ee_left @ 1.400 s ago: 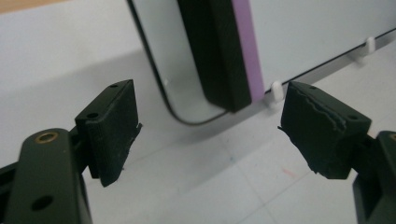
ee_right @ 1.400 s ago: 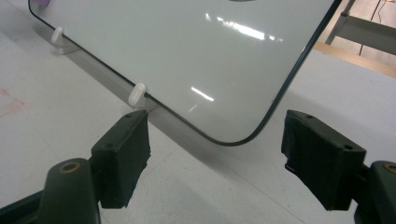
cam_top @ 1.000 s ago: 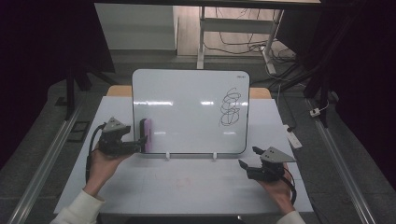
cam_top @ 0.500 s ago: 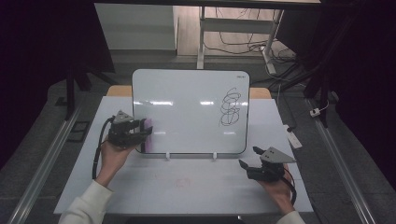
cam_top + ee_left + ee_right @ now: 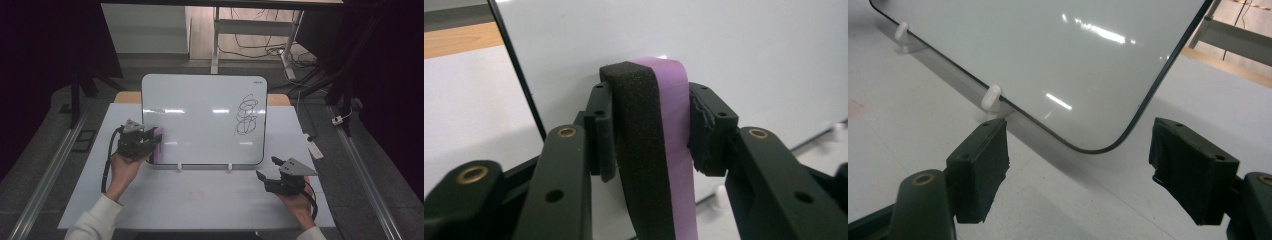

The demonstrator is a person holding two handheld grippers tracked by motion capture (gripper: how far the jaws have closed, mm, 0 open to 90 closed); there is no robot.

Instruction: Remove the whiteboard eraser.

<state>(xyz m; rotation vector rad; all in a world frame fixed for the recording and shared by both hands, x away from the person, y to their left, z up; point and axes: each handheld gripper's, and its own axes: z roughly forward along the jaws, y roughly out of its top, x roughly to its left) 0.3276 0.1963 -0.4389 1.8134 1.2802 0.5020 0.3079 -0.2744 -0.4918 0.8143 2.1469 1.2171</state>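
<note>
The wide white desk (image 5: 200,200) carries a big white board with a black rim (image 5: 200,120). The board stands tilted on two small white feet, and black scribbles (image 5: 246,115) sit on its right side. My left gripper (image 5: 150,142) is at the board's lower left edge. Its jaws have just been closing and now they squeeze the purple eraser with black foam (image 5: 659,150), which rests against the board. My right gripper (image 5: 265,177) sits on the desk near the board's lower right corner, jaws wide apart and holding nothing.

Dim room, grey floor (image 5: 45,165), cables (image 5: 250,47)
</note>
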